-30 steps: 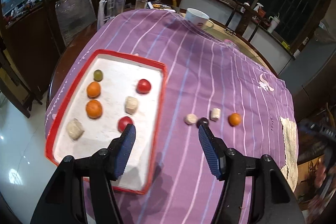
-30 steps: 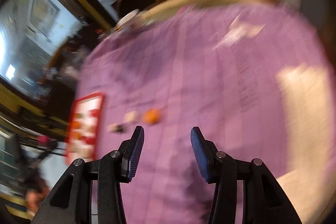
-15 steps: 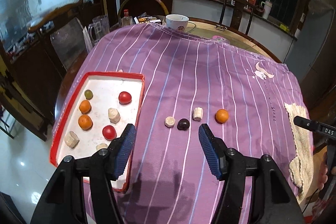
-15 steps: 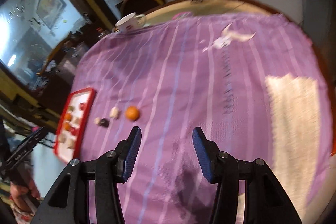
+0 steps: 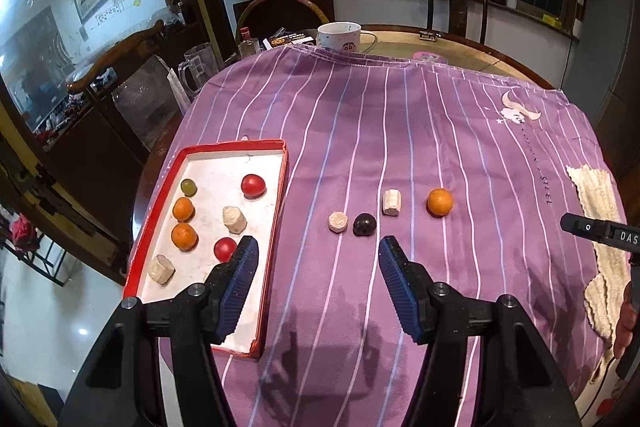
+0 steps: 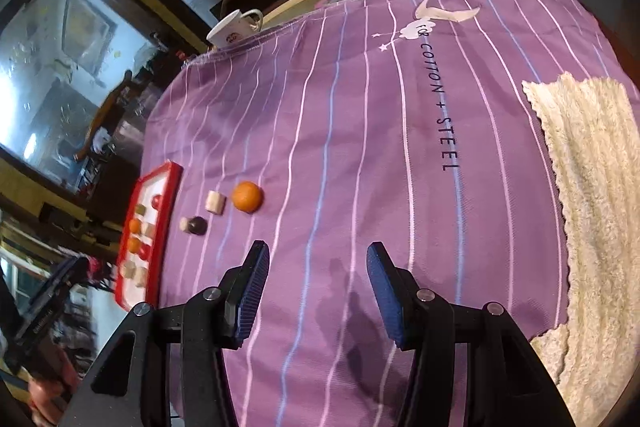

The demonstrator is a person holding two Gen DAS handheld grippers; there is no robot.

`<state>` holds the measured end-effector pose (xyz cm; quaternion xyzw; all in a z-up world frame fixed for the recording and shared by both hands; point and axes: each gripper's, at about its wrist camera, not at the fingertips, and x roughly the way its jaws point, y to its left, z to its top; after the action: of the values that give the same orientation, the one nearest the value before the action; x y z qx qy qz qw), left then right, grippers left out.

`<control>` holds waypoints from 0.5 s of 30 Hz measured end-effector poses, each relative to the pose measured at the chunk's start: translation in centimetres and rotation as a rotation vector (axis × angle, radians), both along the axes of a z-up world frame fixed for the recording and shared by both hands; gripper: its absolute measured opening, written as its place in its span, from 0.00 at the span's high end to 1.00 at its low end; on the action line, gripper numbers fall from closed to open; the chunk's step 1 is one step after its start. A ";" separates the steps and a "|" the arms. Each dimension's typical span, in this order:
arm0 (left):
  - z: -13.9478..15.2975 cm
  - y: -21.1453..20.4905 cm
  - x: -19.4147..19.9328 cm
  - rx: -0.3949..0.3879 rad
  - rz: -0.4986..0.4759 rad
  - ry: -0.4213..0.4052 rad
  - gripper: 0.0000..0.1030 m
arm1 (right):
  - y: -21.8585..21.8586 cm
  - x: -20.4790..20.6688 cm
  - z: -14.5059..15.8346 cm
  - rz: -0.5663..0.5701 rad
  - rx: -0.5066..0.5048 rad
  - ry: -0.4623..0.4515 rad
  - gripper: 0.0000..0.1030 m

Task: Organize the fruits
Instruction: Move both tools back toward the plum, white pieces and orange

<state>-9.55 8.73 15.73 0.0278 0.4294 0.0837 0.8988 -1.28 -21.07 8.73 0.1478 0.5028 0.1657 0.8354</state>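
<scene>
A red-rimmed white tray [image 5: 276, 187] lies on the left of the purple striped cloth and holds several fruits: two oranges, two red ones, a green one and pale chunks. On the cloth to its right lie a pale chunk [image 5: 337, 221], a dark fruit [image 5: 364, 225], another pale chunk [image 5: 391, 202] and an orange [image 5: 440, 202]. My left gripper [image 5: 316, 259] is open and empty above the cloth, just short of these. My right gripper [image 6: 318, 263] is open and empty, to the right of the orange [image 6: 247, 196] and the tray [image 6: 166, 211].
A white mug [image 5: 339, 35] stands at the table's far edge, with a glass pitcher [image 5: 197, 67] and a bottle at the far left. A cream towel [image 6: 592, 187] lies on the right of the cloth. The wooden table rim [image 5: 460, 45] shows beyond the cloth.
My left gripper has pulled back and swung right, so the tray sits further left in view. My right gripper has steadied and come closer to the loose fruits.
</scene>
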 end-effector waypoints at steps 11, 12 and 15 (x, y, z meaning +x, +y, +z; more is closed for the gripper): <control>-3.0 0.7 0.5 -0.068 0.017 0.073 0.40 | 3.3 -0.3 -1.6 0.092 -0.039 0.013 0.46; -3.7 1.3 0.6 -0.088 0.032 0.090 0.40 | 3.6 -0.2 -1.9 0.099 -0.030 0.030 0.46; -6.1 3.1 0.8 -0.130 0.076 0.139 0.40 | 5.1 0.3 -2.9 0.135 -0.015 0.072 0.46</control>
<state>-8.74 11.88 9.67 -0.0412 0.4961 0.0878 0.8628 -0.94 -16.00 5.81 0.1135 0.5424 0.2124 0.8049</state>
